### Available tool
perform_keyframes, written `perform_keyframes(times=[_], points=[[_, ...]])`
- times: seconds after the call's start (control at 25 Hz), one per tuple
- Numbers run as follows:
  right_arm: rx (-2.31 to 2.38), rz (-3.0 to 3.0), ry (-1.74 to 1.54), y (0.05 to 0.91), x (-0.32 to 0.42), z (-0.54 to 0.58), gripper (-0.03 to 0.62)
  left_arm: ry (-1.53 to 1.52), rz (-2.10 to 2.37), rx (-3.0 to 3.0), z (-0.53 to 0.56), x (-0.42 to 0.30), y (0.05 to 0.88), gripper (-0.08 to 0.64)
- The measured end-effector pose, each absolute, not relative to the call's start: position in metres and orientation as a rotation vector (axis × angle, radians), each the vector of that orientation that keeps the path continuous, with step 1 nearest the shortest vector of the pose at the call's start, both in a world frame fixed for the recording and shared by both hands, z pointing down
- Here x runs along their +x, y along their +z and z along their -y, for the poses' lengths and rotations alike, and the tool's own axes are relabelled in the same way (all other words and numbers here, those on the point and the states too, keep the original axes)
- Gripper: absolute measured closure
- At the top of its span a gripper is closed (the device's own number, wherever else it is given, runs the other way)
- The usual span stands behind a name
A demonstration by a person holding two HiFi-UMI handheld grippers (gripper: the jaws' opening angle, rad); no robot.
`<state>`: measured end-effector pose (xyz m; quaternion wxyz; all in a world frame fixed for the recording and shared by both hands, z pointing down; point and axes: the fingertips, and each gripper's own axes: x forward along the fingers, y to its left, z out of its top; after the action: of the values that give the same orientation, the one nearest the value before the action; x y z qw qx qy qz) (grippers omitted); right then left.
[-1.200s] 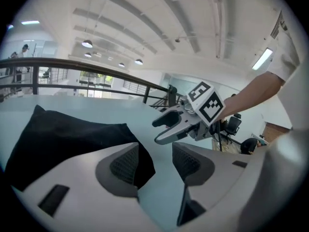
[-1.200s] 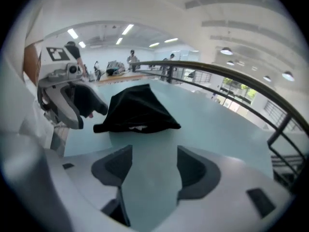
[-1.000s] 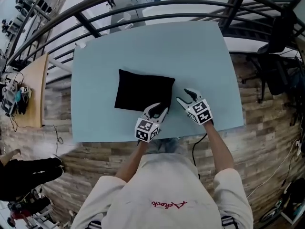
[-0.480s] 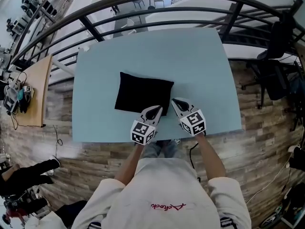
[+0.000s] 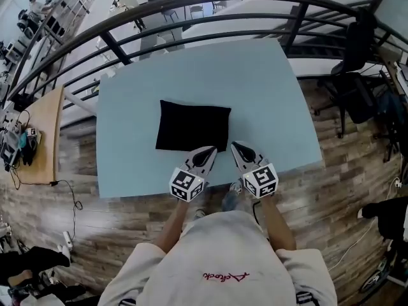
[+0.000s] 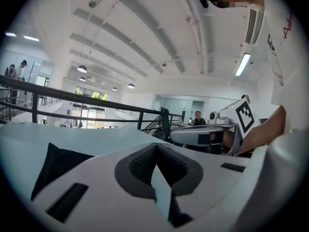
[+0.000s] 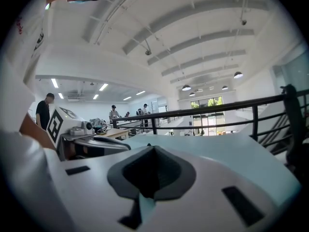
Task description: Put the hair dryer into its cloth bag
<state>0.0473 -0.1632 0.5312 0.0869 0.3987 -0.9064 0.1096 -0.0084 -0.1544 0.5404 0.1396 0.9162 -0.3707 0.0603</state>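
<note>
At the far left, off the table (image 5: 255,94), stands a wooden bench (image 5: 44,132) with some gear on it; none of it concerns me.

On the table itself, left of centre and a little toward me, the black cloth bag (image 5: 193,126) lies flat, its corners square and nothing sticking out of it. I see no hair dryer anywhere on the tabletop. It may be inside the bag, but I cannot tell that from the cloth.

Just this side of the bag's near edge, my left gripper (image 5: 205,155) hangs over the table's front margin and points at the bag without touching it. Its jaws are pressed tight together with nothing between them; its own camera shows the two dark pads meeting and only the pale tabletop beyond.

Close beside it, my right gripper (image 5: 240,150) is the same: jaws fully together, nothing held, nose aimed across the bare table to the right of the bag.

Further right, past the table's edge, an office chair (image 5: 357,75) stands on the wood floor.

I judge that no handling step is under way now, since both tools are empty and clear of the bag. If the dryer is inside, nothing remains to be done. If it is not, I must first find it, then open both jaws to hold the bag's mouth.
</note>
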Motion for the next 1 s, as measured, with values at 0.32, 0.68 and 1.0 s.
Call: perform_keyframes(times=[0.32,0.68,1.0], points=[[1.265,2.670,0.233,0.521,-0.027,0.095,0.578,0.143,0.999,2.672,0.083,-0.083,0.541,0.554],[1.372,2.599,0.178,0.512,-0.074,0.007,0.578,0.126,0.913,2.715,0.000,-0.134,0.530,0.554],[1.391,2.564,0.128,0.500,-0.080,-0.051,0.578,0.102,0.877,2.728,-0.053,-0.137,0.521,0.554]])
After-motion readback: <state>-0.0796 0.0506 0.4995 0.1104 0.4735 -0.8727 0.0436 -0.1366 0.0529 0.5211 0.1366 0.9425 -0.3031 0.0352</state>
